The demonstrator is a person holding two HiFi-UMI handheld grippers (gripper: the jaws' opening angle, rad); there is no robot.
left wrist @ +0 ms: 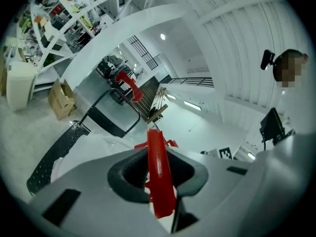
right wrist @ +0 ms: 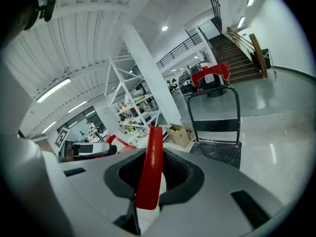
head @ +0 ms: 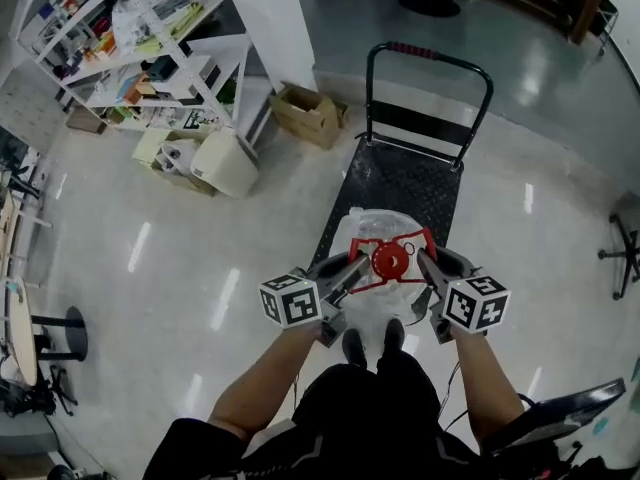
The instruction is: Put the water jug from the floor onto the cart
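Glossy floor [head: 150, 268], clear jug [head: 378, 223] — red handle [left wrist: 159, 172] gripped

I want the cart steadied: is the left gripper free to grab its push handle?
Probably not: the left gripper is clamped on the red handle of the water jug, as is the right gripper, and the push handle stands at the far end of the cart.

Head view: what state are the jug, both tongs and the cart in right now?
Water jug: held by its red handle, at the cart's near end.
Left tongs: shut on the red handle.
Right tongs: shut on the red handle.
Cart: deck bare beyond the jug, push bar upright.
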